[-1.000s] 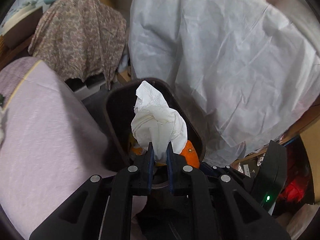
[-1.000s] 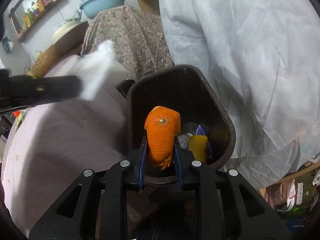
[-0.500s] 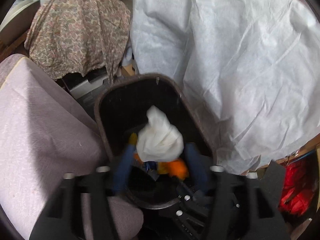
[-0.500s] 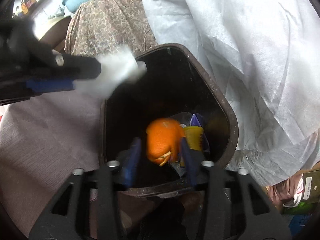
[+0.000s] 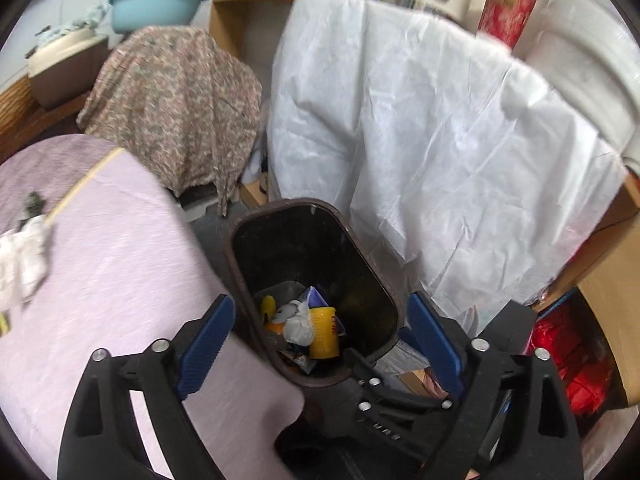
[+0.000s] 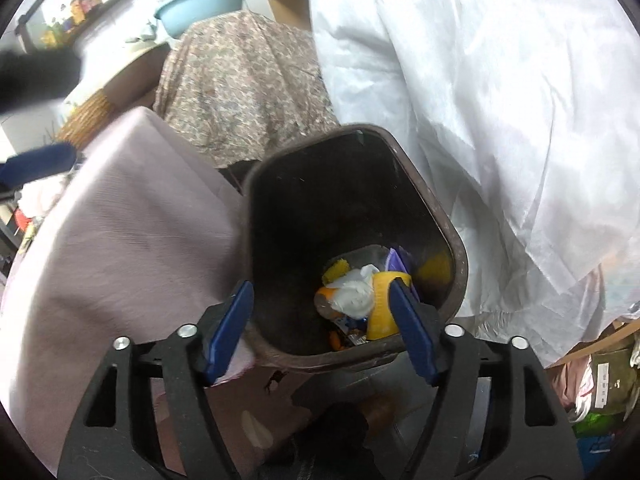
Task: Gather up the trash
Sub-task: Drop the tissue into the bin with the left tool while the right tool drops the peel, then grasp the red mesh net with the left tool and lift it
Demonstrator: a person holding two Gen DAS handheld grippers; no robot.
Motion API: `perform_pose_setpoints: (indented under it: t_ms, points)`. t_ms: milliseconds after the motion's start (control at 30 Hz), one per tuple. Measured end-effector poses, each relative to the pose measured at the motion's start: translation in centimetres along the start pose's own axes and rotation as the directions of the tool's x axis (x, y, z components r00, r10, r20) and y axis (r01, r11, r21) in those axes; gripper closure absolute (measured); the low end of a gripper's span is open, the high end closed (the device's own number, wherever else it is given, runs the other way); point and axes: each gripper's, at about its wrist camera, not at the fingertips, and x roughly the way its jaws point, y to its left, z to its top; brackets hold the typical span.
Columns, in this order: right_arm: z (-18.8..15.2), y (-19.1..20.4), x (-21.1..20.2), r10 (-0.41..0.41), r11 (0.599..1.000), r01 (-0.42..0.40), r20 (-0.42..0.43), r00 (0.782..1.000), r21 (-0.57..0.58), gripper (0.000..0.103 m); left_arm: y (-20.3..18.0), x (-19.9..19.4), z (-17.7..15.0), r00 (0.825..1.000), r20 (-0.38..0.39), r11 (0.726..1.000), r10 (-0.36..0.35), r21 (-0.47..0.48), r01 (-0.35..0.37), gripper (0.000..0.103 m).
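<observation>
Dark brown plastic trash bin (image 5: 362, 280) holds the crumpled white tissue (image 5: 298, 326); left tongs (image 5: 320, 334) and right tongs (image 6: 322, 322) hang released, empty. Next, lift clear of the rim, then go for the white paper wad (image 5: 22, 262) on the lilac-clothed table (image 5: 120, 280).

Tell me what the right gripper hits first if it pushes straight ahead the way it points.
Likely the trash inside the brown bin: the open right gripper aims into its mouth, toward the white tissue wad beside the yellow cup. Depth is unclear; the near rim might catch first.

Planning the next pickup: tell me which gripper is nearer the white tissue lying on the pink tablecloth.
Left. The left gripper hangs open over the bin, beside the tablecloth holding the tissue. The right gripper sits further right over the bin.
</observation>
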Motion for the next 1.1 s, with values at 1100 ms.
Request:
perform_pose_setpoints:
  t_ms: [1100]
  points:
    - [5.0,32.7,-0.4,0.278,0.909,-0.308,-0.141,0.95,-0.282,0.011,20.8,-19.5,-11.4,0.854,0.141,0.849,0.502,-0.267,-0.455,0.006]
